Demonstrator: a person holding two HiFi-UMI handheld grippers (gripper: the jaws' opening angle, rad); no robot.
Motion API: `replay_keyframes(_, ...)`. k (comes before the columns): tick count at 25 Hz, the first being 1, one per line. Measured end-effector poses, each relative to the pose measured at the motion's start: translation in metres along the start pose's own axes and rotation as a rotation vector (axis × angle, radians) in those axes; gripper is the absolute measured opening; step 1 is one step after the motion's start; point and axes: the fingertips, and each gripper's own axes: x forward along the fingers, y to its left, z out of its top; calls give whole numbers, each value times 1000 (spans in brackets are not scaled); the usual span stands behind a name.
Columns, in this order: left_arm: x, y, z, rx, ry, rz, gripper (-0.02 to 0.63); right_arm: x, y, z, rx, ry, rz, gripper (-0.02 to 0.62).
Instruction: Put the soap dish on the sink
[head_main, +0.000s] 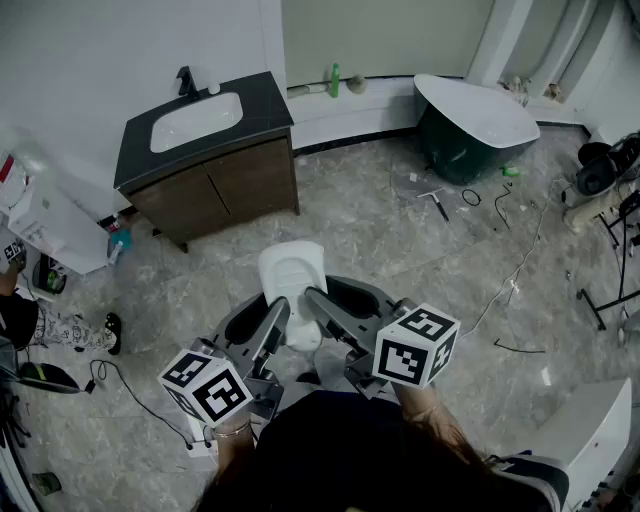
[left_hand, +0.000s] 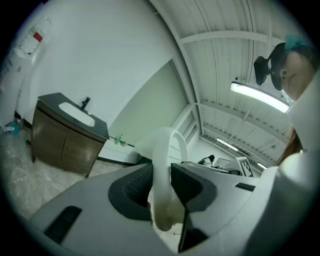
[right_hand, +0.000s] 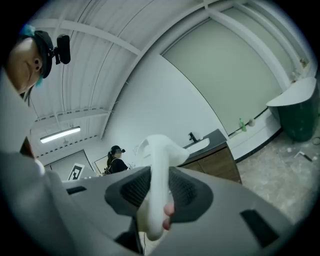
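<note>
A white soap dish (head_main: 292, 283) hangs in the air in front of me, over the marble floor. My left gripper (head_main: 272, 314) pinches its left rim and my right gripper (head_main: 318, 306) its right rim. In the left gripper view the dish (left_hand: 164, 165) stands on edge between the ribbed pads, which press on it. The right gripper view shows the dish (right_hand: 158, 165) clamped the same way. The sink (head_main: 196, 121), a white basin in a dark-topped wooden vanity, stands at the far left against the wall, well away from the dish. A black faucet (head_main: 186, 82) sits behind the basin.
A dark green bathtub (head_main: 468, 122) stands at the far right. A green bottle (head_main: 335, 80) sits on the ledge by the wall. Cables and small tools lie on the floor at the right. A white appliance (head_main: 48, 222) and another person's leg are at the left edge.
</note>
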Motion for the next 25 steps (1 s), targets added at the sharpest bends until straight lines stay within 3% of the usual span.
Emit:
replay_keyframes(11, 7, 10, -14, -2, 39, 8, 121, 2, -15, -14, 36, 2, 0, 124)
replay_keyframes(17, 71, 4, -7, -30, 36, 28, 121, -4, -69, 24, 53, 27, 27, 124)
replay_keyframes(25, 103, 19, 4, -37, 18, 80, 120, 15, -99, 41, 29, 61, 67, 124)
